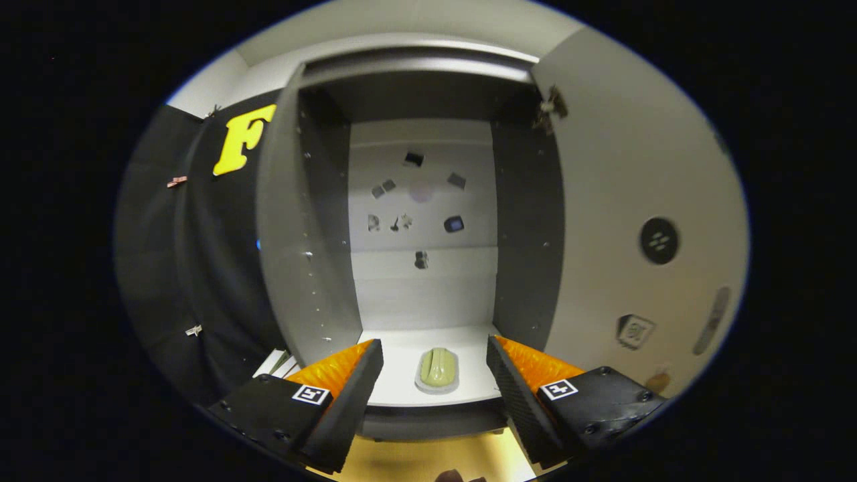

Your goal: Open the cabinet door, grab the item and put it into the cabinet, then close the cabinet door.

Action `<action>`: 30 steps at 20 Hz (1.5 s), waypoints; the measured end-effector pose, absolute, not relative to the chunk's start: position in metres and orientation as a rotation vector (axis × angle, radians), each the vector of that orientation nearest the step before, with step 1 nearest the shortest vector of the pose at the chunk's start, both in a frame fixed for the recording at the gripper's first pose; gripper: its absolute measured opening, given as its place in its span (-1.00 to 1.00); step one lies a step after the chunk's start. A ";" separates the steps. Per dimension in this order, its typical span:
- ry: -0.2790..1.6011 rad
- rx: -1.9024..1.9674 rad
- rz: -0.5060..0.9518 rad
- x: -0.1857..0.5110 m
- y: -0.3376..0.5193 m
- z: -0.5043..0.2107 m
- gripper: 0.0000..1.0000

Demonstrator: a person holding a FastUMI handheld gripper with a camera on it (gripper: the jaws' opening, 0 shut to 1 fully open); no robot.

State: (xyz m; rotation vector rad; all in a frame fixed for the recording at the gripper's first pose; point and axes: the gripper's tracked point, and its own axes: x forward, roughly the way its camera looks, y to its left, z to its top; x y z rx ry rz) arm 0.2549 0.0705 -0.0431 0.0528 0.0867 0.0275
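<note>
The single camera rides on the gripper point(435, 381) and looks forward along its spread fingers, level and close, straight into the open cabinet point(422, 201) at frame centre; its swung door point(643, 221) fills the right of the frame.

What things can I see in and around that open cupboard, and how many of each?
Green item on a pale dish, on the cupboard floor beyond the open tongs: 1
Small stickers on the back wall: about 8
Cupboard doors, both swung open: 2
Round dark knob on the right door: 1
Total: about 12
</note>
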 end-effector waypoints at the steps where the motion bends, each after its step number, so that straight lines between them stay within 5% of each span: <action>1: 0.062 0.045 0.023 0.236 0.067 -0.035 0.96; 14: -0.031 0.029 -0.039 0.044 0.000 0.008 0.98; 30: -0.018 0.024 -0.415 -0.015 -0.239 -0.008 0.96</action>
